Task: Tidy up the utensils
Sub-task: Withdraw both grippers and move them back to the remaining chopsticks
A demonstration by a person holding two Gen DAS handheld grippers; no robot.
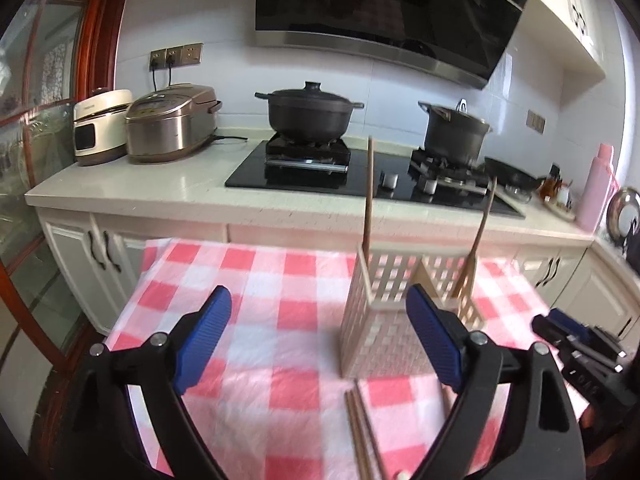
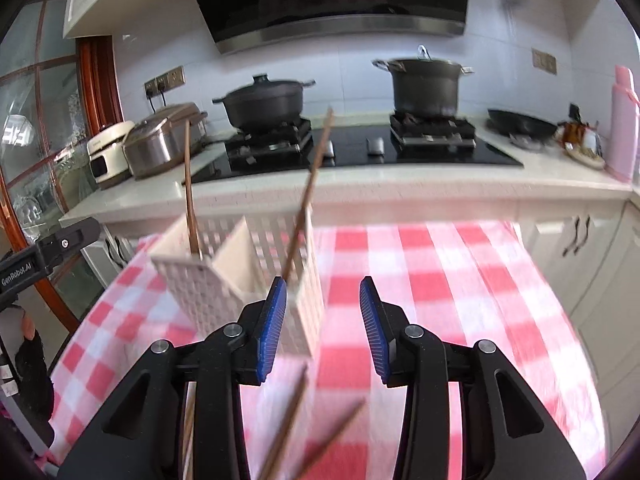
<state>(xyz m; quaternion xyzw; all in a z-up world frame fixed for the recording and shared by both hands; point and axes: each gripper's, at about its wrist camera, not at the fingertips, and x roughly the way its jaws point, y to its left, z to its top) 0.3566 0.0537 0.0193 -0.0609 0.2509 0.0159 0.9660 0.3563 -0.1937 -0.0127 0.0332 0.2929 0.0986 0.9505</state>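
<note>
The left gripper stands wide open with nothing between its blue ribbed pads; the lattice utensil holder stands just beyond its right finger, on the pink and white checked tablecloth. The right gripper is about half open and also holds nothing; the same holder stands just in front of its left finger, partly hidden by it. The holder is a cream plastic box with small square holes in its walls and a solid divider inside that makes two compartments. One brown wooden chopstick stands nearly upright in the left compartment, and a second chopstick leans to the right in the other compartment. More chopsticks, thin and brown, lie loose on the cloth near the bases of both grippers, on the near side of the holder. Behind the table is a pale stone counter with a black glass hob, two dark pots and a metal rice cooker.
</note>
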